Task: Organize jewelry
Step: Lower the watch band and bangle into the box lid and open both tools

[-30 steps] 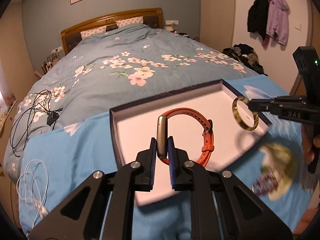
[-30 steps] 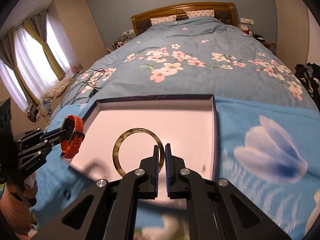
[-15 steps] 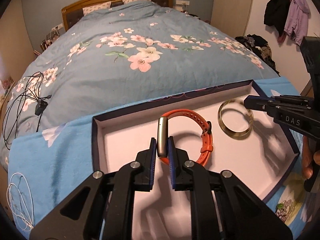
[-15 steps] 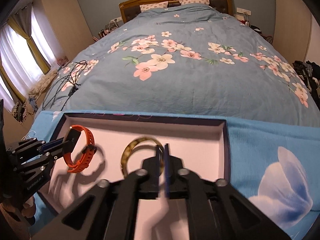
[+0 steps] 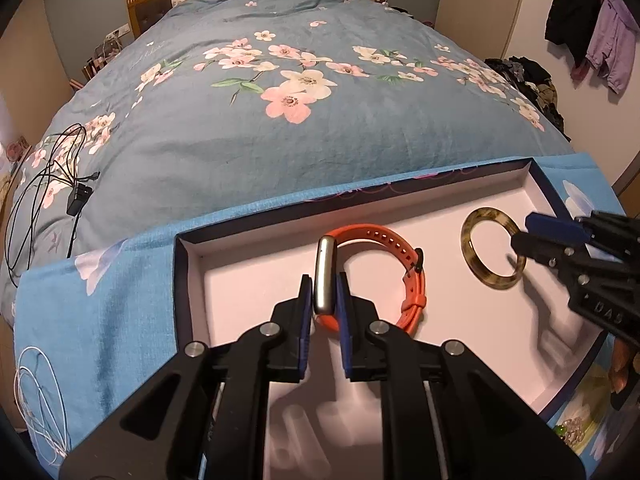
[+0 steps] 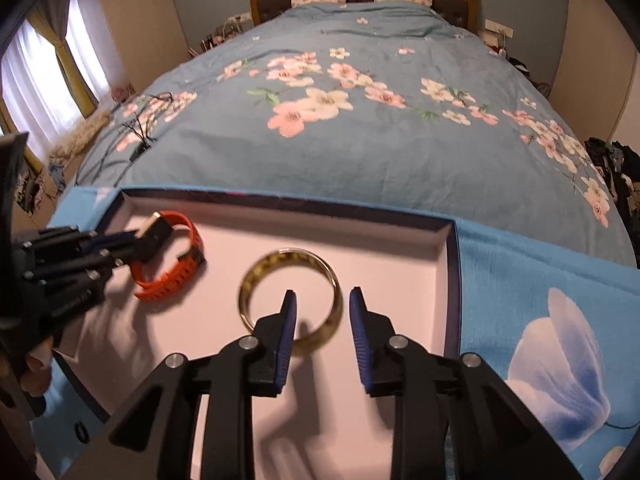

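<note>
In the left wrist view, the left gripper (image 5: 325,294) is clenched on the metal face of the orange watch (image 5: 384,276), whose strap loops ahead and to its right over the floor of the white tray (image 5: 256,276). The mottled bangle (image 5: 493,254) lies flat farther right.

In the right wrist view, the right gripper (image 6: 322,312) stands released, pads spread either side of the bangle's (image 6: 290,300) right rim, the ring resting just ahead in the tray (image 6: 400,248).

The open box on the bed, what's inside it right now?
Inside the box: an orange watch gripped by the left gripper, and a bangle lying free under the open right gripper. Gripper bodies hide the near floor.
</note>
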Tool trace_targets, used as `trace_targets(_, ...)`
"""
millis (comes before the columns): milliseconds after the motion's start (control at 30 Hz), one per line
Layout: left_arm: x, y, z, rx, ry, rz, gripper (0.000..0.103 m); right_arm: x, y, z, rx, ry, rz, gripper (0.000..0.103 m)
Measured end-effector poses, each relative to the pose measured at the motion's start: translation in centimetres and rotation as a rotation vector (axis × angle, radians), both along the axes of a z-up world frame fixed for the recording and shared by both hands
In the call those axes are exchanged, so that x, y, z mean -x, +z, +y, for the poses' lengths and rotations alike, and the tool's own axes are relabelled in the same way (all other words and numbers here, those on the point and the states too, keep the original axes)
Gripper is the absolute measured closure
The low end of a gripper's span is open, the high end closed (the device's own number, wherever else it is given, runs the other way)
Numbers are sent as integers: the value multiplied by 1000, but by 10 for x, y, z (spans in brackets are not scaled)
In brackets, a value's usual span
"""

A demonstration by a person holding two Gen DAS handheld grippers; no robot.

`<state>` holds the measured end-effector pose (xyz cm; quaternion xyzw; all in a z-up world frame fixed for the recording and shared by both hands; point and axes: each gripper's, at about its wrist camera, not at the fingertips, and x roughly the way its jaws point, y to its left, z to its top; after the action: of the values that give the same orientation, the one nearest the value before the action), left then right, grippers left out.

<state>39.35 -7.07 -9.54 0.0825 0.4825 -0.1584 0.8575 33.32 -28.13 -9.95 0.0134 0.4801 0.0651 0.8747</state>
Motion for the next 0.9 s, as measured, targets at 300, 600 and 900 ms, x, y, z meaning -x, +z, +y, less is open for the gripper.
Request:
trace_targets(300, -8, -3, -2, 17, 31, 8, 90, -18, -8, -5, 0, -59, 12, 98)
trace_targets(600, 3, 16, 2, 85, 37, -66, 75, -15, 1, -15, -86, -125, -36, 81)
trace_targets(900, 88, 69, 35, 142, -3, -301, 42, 84, 59, -6, -123, 113, -237, 56)
